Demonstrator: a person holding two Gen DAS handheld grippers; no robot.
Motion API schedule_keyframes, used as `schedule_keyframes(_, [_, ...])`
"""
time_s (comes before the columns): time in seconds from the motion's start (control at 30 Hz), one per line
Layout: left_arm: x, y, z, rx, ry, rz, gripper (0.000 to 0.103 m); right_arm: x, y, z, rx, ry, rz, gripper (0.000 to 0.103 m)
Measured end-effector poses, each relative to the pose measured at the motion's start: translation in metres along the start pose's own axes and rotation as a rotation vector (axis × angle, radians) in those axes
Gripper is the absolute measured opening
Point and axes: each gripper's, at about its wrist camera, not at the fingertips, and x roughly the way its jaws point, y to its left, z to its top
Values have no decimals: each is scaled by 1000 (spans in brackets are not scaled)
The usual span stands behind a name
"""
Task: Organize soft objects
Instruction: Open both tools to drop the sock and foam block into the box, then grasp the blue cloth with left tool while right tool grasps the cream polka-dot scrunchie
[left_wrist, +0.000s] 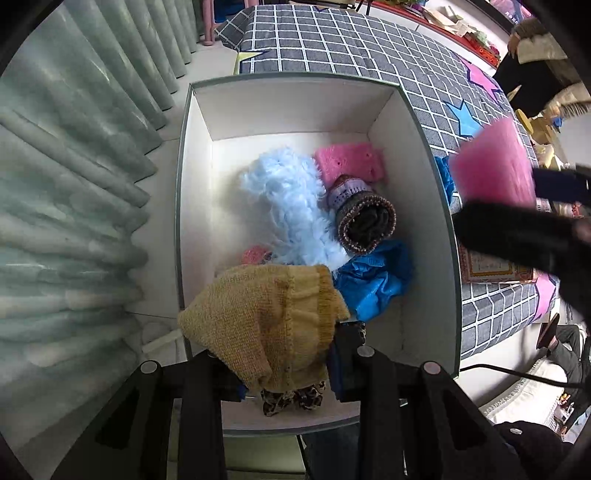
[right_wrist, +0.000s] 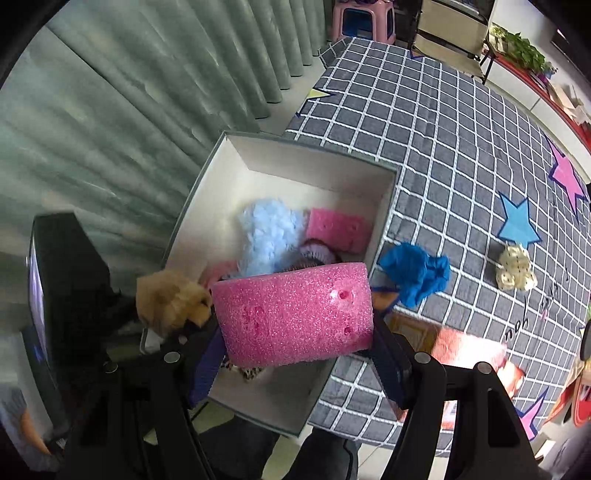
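Observation:
A white box (left_wrist: 288, 110) with grey rim holds a light blue fluffy piece (left_wrist: 288, 199), a pink sponge (left_wrist: 349, 162), a rolled knit sock (left_wrist: 365, 221) and blue crumpled plastic (left_wrist: 373, 280). My left gripper (left_wrist: 284, 354) is shut on a yellow knit hat (left_wrist: 266, 325) held over the box's near end. My right gripper (right_wrist: 295, 332) is shut on a second pink sponge (right_wrist: 295, 314) above the box's right rim (right_wrist: 384, 229); it also shows blurred in the left wrist view (left_wrist: 491, 166).
The box (right_wrist: 288, 158) sits at the edge of a grey checked bedspread (right_wrist: 443, 147) with star patches. On the bedspread lie a blue crumpled glove (right_wrist: 417, 273) and a cream dotted soft item (right_wrist: 515, 269). Green curtains (left_wrist: 74, 184) hang on the left.

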Motion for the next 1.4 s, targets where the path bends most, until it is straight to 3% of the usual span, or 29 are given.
schedule_keyframes(0.43, [9,11,1,-83,11,-49,38,12,0,22,-14,-7,17,73])
schedule_keyframes(0.53, [8,15,-1,-123,11,-88,57,10,-5,25,2,-20,66,74])
schedule_keyframes(0.57, [8,16,-1,-138,19,-102,73,9,-6,26,9,-24,91,75])
schedule_keyframes(0.6, [9,16,-2,-150,32,-112,87,8,-10,28,23,-25,120,84])
schedule_keyframes(0.63, [10,17,-3,-163,46,-120,89,8,-12,29,35,-24,133,100])
schedule_keyframes(0.7, [9,17,-3,-178,47,-144,92,5,-19,30,69,-19,168,103])
schedule_keyframes(0.77, [7,17,-1,-190,35,-164,103,5,-25,31,87,12,168,103])
schedule_keyframes(0.87, [-6,16,6,-209,-22,-230,102,3,-38,32,132,66,150,103])
schedule_keyframes(1.03, [-29,10,25,-217,-94,-339,102,-42,-77,24,205,-51,135,103])
schedule_keyframes(1.13, [-33,-5,38,-176,-87,-339,102,-67,-119,15,303,-114,94,103])
schedule_keyframes(1.2, [-35,-16,47,-151,-80,-339,102,-70,-149,10,374,-112,85,103])
schedule_keyframes(1.3, [-34,-33,61,-118,-54,-344,102,-62,-197,-7,501,-66,1,103])
schedule_keyframes(1.4, [-35,-57,83,-51,-37,-315,102,-47,-231,-23,596,-19,-13,103])
